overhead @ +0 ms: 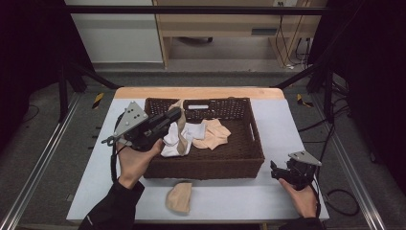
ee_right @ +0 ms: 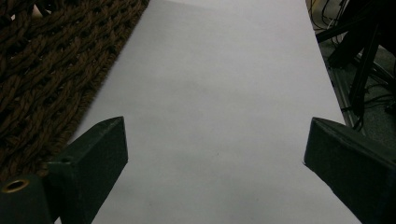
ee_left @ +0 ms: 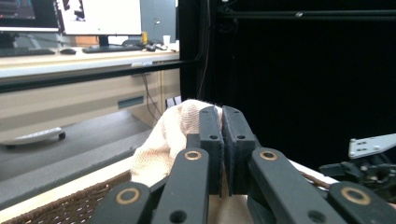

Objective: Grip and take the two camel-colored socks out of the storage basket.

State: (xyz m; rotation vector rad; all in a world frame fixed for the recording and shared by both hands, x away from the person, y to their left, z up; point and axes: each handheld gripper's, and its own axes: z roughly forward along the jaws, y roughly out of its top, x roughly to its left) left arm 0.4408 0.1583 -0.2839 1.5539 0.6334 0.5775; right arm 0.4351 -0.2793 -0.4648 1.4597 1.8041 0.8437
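My left gripper (overhead: 175, 115) hovers over the left part of the brown wicker basket (overhead: 256, 143), shut on a beige sock (overhead: 181, 138) that hangs down from its tips. In the left gripper view the jaws (ee_left: 222, 125) are pressed together with the beige sock (ee_left: 161, 137) bunched to their left. A white sock (overhead: 171, 139) and a peach cloth (overhead: 213, 134) lie inside the basket. Another beige sock (overhead: 179, 196) lies on the table in front of the basket. My right gripper (overhead: 276, 171) rests low at the basket's right front corner, its jaws (ee_right: 215, 144) wide open over bare table.
The basket stands in the middle of the pale table (overhead: 277, 196); its woven wall (ee_right: 42, 60) is just left of my right gripper. Black frame bars and cables (overhead: 335, 196) run along the table's sides. A wooden desk (overhead: 215, 28) stands beyond the far edge.
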